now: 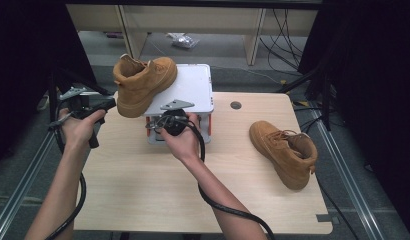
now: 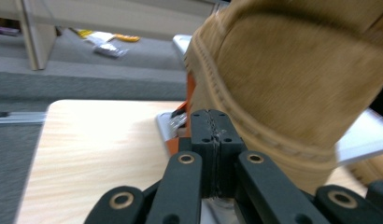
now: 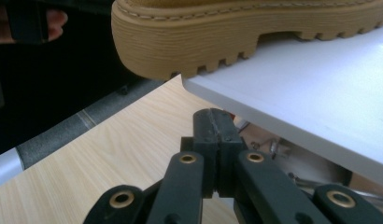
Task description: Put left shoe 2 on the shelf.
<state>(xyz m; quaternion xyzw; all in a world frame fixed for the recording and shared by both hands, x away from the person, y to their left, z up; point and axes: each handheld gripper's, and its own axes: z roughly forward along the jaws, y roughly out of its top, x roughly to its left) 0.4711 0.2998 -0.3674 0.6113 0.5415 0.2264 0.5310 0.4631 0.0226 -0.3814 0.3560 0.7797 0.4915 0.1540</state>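
A tan suede boot (image 1: 141, 82) rests on a white platform (image 1: 193, 87) at the back of the table, its heel hanging over the platform's left edge. A second tan boot (image 1: 285, 150) lies on the table at the right. My left gripper (image 1: 110, 103) is beside the first boot's heel, shut, with nothing between its jaws. In the left gripper view the boot (image 2: 292, 74) looms just past the shut left gripper (image 2: 212, 126). My right gripper (image 1: 160, 121) is at the platform's front, shut and empty. In the right gripper view the right gripper (image 3: 212, 123) sits under the platform's corner (image 3: 320, 93), below the boot's ridged sole (image 3: 217, 37).
The light wooden table (image 1: 143, 185) has a round cable hole (image 1: 236, 105) at the back right. The platform stands on a metal base with orange parts (image 1: 150, 125). Shelving legs and loose cables lie on the floor behind. Metal rails run along both sides of the table.
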